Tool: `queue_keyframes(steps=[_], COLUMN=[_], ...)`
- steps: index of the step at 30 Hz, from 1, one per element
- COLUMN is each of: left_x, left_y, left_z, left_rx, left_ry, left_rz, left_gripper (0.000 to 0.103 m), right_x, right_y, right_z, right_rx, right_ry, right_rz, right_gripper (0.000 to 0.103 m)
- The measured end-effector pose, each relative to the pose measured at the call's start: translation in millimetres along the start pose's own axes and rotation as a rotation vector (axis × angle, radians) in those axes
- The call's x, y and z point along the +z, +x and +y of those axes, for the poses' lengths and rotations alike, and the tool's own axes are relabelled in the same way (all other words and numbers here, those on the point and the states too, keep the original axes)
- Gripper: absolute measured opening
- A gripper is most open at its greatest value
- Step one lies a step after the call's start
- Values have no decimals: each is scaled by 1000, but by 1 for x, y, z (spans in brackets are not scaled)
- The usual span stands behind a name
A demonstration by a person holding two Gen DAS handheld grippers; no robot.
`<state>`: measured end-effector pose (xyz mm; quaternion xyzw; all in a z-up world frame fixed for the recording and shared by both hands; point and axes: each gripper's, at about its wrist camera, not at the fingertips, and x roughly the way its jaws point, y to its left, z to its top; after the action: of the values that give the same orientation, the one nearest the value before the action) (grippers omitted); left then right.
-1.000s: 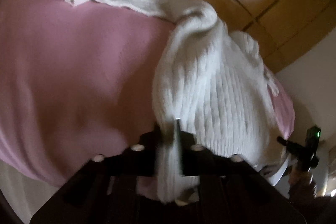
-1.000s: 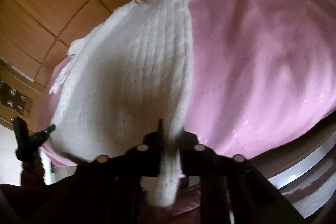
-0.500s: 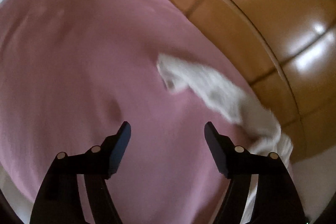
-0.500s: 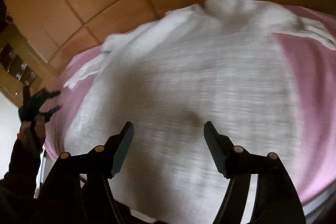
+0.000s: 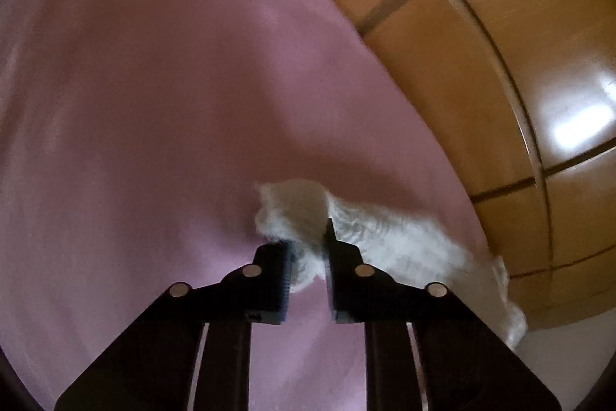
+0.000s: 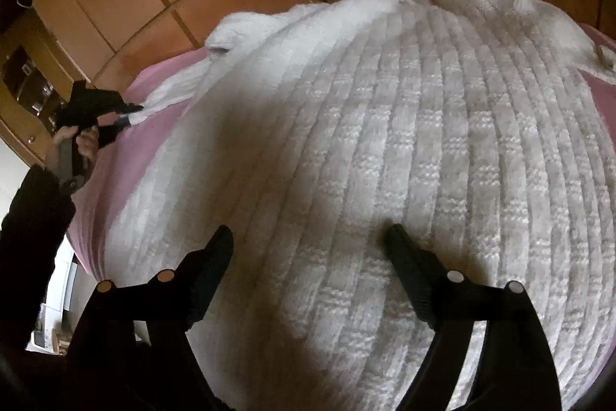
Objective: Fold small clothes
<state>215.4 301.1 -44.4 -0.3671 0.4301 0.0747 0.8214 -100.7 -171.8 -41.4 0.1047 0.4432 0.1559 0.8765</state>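
**Sweater flat, left on cuff, right spread above body**

White knit sweater lies spread on pink cloth, collar at the far edge by the wooden panelling. Its body covers most of the cloth in the right wrist view; only narrow pink strips show at either side. Left wrist view: wide bare pink to the left of the sleeve, cloth edge close on the right. Left hand-held gripper is narrow, jaws closing with the sleeve cuff between them. Right hand-held gripper is wide, jaws opening, nothing between them, fingertips just over the sweater body. A person's hand holds the left one.
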Motion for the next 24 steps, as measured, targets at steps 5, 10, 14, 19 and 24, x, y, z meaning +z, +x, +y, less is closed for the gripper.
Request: queue_keyframes(steps=[5, 10, 14, 19, 24], left_x=[48, 65, 38, -21, -19], left_y=[-90, -158, -161, -133, -159], left_z=[-4, 27, 78, 120, 168], left_rx=[6, 100, 171, 171, 169], left_ry=[63, 100, 92, 149, -16], left_rz=[-296, -467, -412, -196, -227], left_gripper=[12, 12, 12, 20, 43], right_x=[1, 1, 2, 3, 2], right_y=[0, 4, 8, 9, 7], right_z=[-4, -3, 1, 0, 2], right_rx=[13, -1, -15, -17, -23], right_ry=[16, -4, -24, -32, -27], right_rz=[0, -8, -8, -1, -3], right_gripper=[83, 86, 89, 89, 89])
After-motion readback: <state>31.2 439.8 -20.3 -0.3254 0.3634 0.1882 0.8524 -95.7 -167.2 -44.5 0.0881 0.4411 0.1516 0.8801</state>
